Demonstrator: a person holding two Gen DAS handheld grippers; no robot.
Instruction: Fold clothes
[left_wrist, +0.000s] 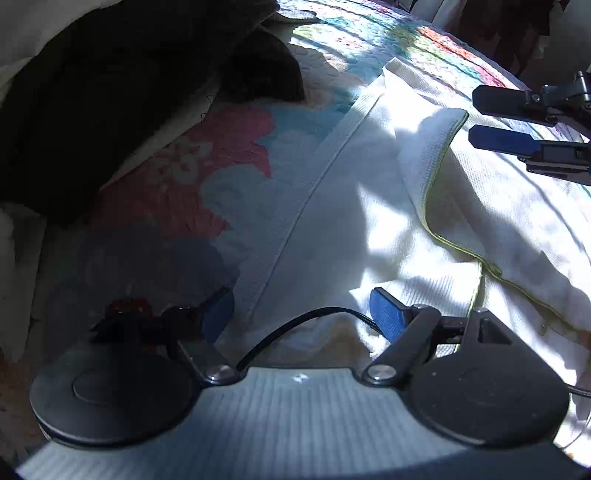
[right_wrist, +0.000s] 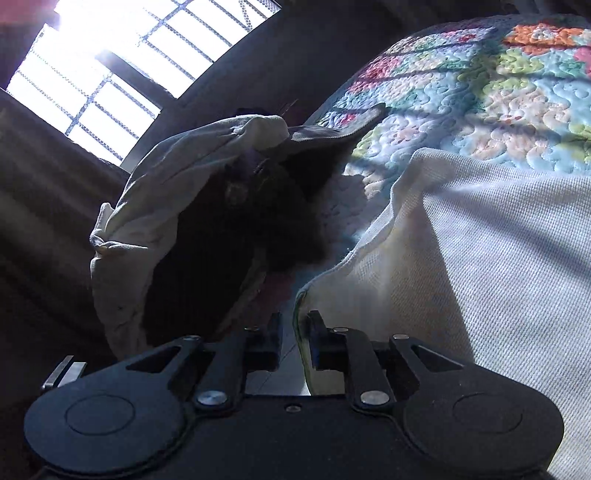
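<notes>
A white knit garment (left_wrist: 369, 206) with a ribbed hem and a yellow-green trimmed edge lies spread on a flowered quilt (left_wrist: 207, 173). My left gripper (left_wrist: 301, 314) is open just above the garment's near part, its blue pads wide apart. My right gripper (left_wrist: 472, 118) shows at the right edge of the left wrist view, its fingers slightly apart over the garment. In the right wrist view the right gripper (right_wrist: 295, 332) has its fingers close together around the garment's lifted edge (right_wrist: 369, 258); whether they pinch it is unclear.
A heap of dark and pale clothes (left_wrist: 122, 88) lies on the quilt at the left; it also shows in the right wrist view (right_wrist: 207, 229). A barred window (right_wrist: 122, 59) is behind it. The quilt (right_wrist: 480, 85) extends beyond the garment.
</notes>
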